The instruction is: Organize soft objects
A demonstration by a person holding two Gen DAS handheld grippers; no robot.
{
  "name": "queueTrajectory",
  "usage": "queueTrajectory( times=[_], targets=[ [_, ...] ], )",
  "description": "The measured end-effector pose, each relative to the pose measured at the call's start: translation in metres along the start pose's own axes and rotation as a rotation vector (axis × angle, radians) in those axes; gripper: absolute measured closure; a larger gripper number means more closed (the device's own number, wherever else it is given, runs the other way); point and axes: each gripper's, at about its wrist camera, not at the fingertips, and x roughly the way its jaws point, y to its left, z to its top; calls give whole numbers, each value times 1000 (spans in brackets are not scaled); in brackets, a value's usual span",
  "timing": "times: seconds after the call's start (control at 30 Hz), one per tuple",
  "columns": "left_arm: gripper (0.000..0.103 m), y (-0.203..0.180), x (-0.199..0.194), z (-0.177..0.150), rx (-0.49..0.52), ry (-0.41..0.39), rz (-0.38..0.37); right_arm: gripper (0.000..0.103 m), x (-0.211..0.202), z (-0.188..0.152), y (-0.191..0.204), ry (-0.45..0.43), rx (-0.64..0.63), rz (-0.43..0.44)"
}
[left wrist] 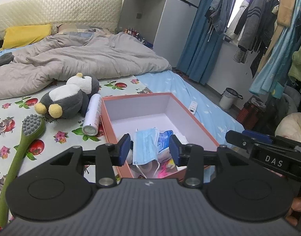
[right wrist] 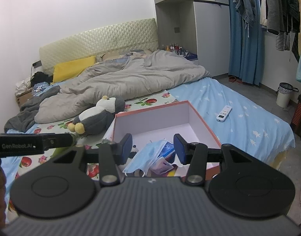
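Both sets of jaws stand parted with nothing between them: the left gripper [left wrist: 149, 149] and the right gripper [right wrist: 152, 148] each hang over the near end of the box [left wrist: 193, 116], their blue pads [left wrist: 124, 146] clear of everything inside it. The gap on each is wide enough to frame the blue face mask [left wrist: 145, 147] lying in the box.

Readable writing: "DAS" on the right gripper's side as seen from the left wrist, and "GenRoboLAI" or close to it on the left gripper's side as seen from the right wrist.

The box, orange outside and white inside, sits on the bed; the mask rests at its near end atop some printed packets [right wrist: 163, 164] whose text is too small to read. 1 plush penguin [left wrist: 69, 98] lies on the fruit-print cloth [left wrist: 12, 125] just left of the box. A white spray can [left wrist: 92, 116] lies between penguin and box, a green massage brush [left wrist: 24, 143] further left. A white remote [right wrist: 224, 113] lies on the blue sheet [right wrist: 248, 122].
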Motion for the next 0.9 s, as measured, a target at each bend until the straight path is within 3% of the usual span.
queueTrajectory(
  times=[0.23,0.33,0.4,0.43,0.6,0.9],
  targets=[
    [52,1,0,0,-3,0,2,54,1,-2,-2,0,-3,-2],
    [33,1,0,0,-6,0,7,51,2,-3,-5,6,-1,-1],
    [17,1,1,0,-4,-6,23,22,3,-4,-8,4,5,-10],
    [15,1,1,0,-1,-12,27,17,3,-4,-8,1,8,-10],
    [5,0,1,1,7,-20,39,16,5,-4,-9,12,7,-28],
    [2,2,5,2,4,-7,62,16,4,-4,-8,11,5,-30]
  ],
)
